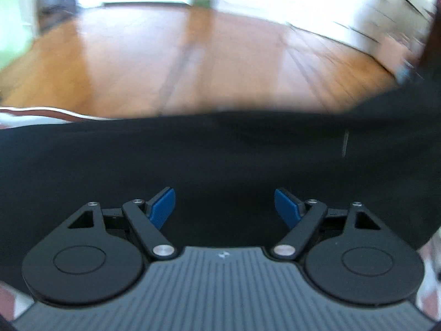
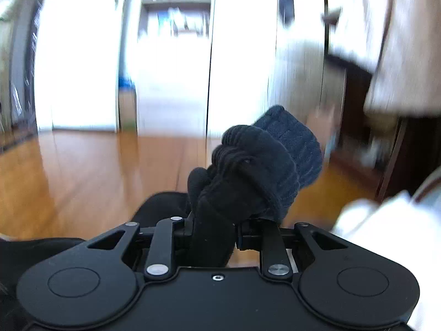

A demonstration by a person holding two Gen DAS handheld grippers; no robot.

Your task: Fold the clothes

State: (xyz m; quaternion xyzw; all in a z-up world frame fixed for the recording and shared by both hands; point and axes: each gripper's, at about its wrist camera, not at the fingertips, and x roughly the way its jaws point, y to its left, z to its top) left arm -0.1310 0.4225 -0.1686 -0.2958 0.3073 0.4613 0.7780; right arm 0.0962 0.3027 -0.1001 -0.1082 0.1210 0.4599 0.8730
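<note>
A black garment [image 1: 220,154] spreads wide across the left wrist view, its far edge lying against the wooden floor. My left gripper [image 1: 224,207] hovers over it, open, its blue pads [image 1: 162,207] apart with nothing between them. In the right wrist view my right gripper [image 2: 212,229] is shut on a bunched dark knitted cuff [image 2: 256,171] of the black garment, which bulges up above the jaws. The fingertips of the right gripper are hidden under the cloth. More black fabric [image 2: 41,251] trails off to the lower left.
Wooden floor [image 1: 193,63] stretches beyond the garment. A white-and-maroon striped cloth [image 1: 30,114] lies at the left edge. White cupboard doors and a bookshelf [image 2: 176,22] stand ahead of the right gripper; a white cloth [image 2: 380,220] and dark furniture [image 2: 355,96] sit to the right.
</note>
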